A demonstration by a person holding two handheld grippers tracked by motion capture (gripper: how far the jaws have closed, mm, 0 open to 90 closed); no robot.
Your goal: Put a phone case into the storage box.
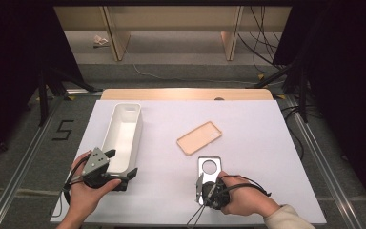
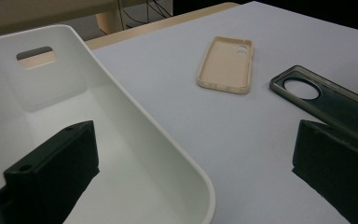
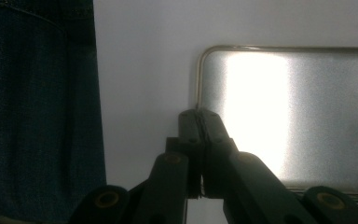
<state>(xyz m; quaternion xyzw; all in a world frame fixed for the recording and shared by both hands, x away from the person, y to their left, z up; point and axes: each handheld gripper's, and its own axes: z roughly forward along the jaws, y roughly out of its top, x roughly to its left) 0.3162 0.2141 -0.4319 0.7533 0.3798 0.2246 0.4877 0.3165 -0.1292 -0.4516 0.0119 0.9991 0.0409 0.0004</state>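
Observation:
A grey translucent phone case (image 1: 208,167) (image 2: 326,100) with a round camera hole lies open side up near the table's front. My right gripper (image 1: 201,185) (image 3: 199,114) is shut on its side rim, the two jaws pressed together at the case's (image 3: 284,112) corner edge. A beige phone case (image 1: 199,137) (image 2: 226,63) lies open side up just beyond it. My left gripper (image 1: 122,164) (image 2: 193,135) stands open astride the near right wall of a long white bin (image 1: 138,129) (image 2: 135,121), one jaw inside and one outside. Nothing lies in the bin.
A white sheet (image 1: 257,143) covers the table, with a strip of bare wood (image 1: 186,94) at the far edge. Blue denim cloth (image 3: 37,107) fills the left of the right gripper view. Beyond the table stand wooden shelves (image 1: 171,21) and loose cables (image 1: 262,43).

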